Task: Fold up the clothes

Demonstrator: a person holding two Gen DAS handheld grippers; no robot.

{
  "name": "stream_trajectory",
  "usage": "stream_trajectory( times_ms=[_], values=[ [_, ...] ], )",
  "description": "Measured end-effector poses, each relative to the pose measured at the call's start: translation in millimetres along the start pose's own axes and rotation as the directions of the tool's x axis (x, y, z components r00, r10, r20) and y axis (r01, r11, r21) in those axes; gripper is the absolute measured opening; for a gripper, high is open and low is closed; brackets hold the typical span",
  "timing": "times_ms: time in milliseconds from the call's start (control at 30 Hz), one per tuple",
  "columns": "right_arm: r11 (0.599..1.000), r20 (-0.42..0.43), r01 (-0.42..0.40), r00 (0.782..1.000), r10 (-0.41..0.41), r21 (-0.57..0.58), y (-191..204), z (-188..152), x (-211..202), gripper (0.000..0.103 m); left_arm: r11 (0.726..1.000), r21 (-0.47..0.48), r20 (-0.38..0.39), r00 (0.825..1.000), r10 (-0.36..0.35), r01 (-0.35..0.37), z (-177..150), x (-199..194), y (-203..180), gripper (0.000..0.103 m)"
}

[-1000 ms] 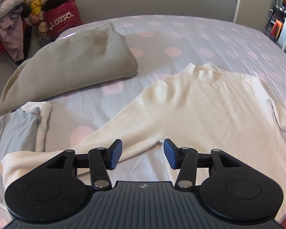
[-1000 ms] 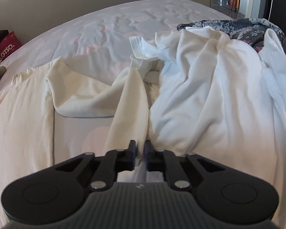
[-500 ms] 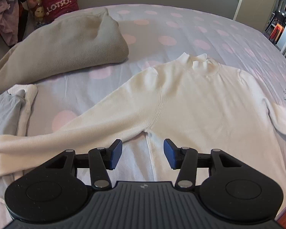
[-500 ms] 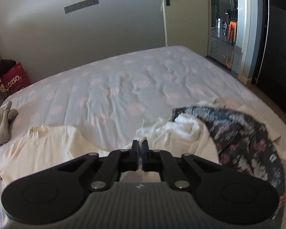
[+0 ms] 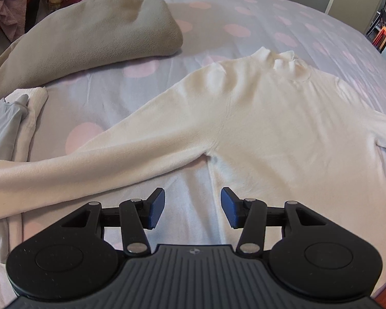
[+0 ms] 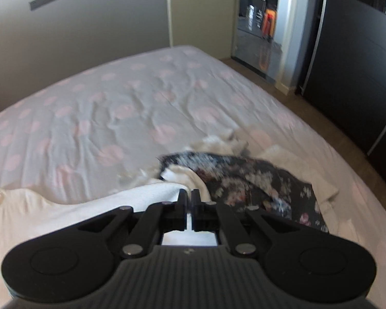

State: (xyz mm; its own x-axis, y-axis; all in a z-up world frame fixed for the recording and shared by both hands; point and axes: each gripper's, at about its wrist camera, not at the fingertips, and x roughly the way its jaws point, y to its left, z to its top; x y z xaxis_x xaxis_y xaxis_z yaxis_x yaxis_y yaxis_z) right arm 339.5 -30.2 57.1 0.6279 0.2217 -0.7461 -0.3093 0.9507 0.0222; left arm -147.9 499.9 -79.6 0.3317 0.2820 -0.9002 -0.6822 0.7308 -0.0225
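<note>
Left fingers (image 5: 158, 207) apart above cream sweater (image 5: 283, 134), right fingers (image 6: 182, 206) pinching sleeve (image 6: 151, 193)

Grey wall (image 6: 103, 33) – open door (image 6: 200, 10) – dark wardrobe (image 6: 355, 59)

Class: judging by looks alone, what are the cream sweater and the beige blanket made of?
Cream sweater: probably a fine, soft knit; matte, faint ribbing, seam lines at the shoulder. Beige blanket: likely fleece; fuzzy nap, thick rounded fold, no visible weave.
</note>
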Motion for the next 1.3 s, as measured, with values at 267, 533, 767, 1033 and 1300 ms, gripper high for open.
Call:
stream_trajectory(
  times_ms=[267,533,767,1033,1300],
  values=[
    [0.993,-0.017,-0.032,0.999,0.034,0.11,-30,-16,47,0.011,0.999,-0.023,-0.033,0.999,0.022,-0.022,2,14,8,0.046],
    [0.982,0.001,-0.089,0.996,0.09,0.166,-38,-28,23,0.034,1.0,-0.011,-0.043,0.999,0.008,-0.009,0,22,-3,0.046],
    [0.912,-0.062,-0.166,0.977,0.203,0.375,-42,-60,31,0.04,1.0,0.011,-0.03,1.0,-0.004,0.004,-3,13,-10,0.046],
    [0.838,0.023,-0.17,0.982,0.185,0.518,-55,-63,42,0.005,0.999,0.012,-0.031,0.999,0.03,-0.03,-7,4,-2,0.047],
    [0.882,0.094,-0.188,0.982,0.163,0.433,-46,-52,-13,0.005,0.999,-0.017,-0.041,0.999,0.035,-0.036,-13,7,10,0.047]
  ],
)
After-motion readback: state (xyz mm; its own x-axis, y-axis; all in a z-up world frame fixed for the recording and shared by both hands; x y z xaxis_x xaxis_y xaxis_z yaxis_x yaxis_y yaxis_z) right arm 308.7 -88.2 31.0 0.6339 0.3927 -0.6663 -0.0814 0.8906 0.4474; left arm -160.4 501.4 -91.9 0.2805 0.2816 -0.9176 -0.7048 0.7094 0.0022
